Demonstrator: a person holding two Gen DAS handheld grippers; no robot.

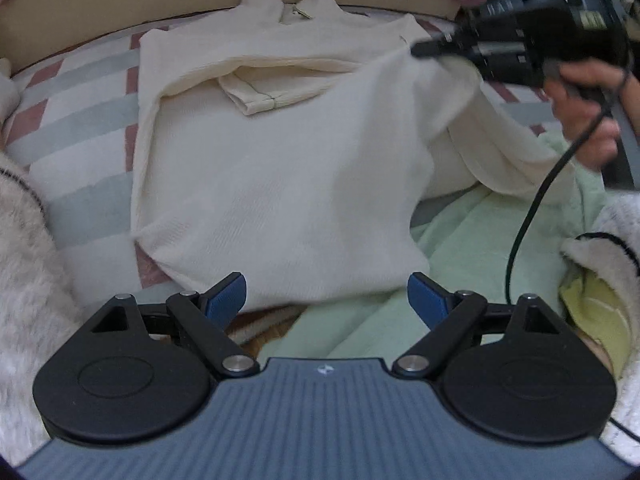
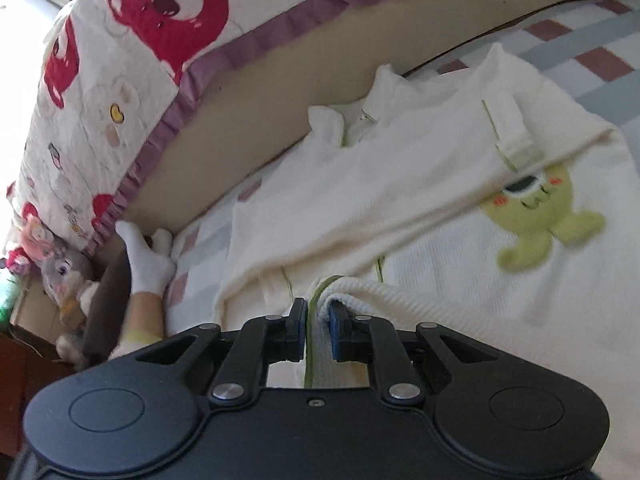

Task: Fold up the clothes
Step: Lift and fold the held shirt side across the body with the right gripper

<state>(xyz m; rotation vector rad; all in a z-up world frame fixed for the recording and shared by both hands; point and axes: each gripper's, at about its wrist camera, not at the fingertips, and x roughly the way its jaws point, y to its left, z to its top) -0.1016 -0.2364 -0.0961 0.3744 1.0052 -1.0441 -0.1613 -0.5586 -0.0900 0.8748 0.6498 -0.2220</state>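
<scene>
A cream knit sweater (image 1: 280, 184) lies spread on the bed, collar at the far side, with one sleeve (image 1: 256, 92) folded across its chest. My left gripper (image 1: 326, 292) hovers open just above the near hem, nothing between its blue pads. My right gripper (image 1: 420, 49) is at the upper right, lifting the other sleeve off the bed. In the right wrist view my right gripper (image 2: 318, 312) is shut on that sleeve's ribbed cuff (image 2: 344, 292). Part of the sweater (image 2: 440, 208) shows a green frog motif (image 2: 544, 216).
A pale green blanket (image 1: 460, 240) lies under the sweater's right side on the checked sheet (image 1: 80, 120). A beige headboard cushion (image 2: 256, 128) and a bear-print quilt (image 2: 140, 40) border the bed. A small white-gloved hand (image 2: 148, 264) and plush toys (image 2: 60, 276) sit at the edge.
</scene>
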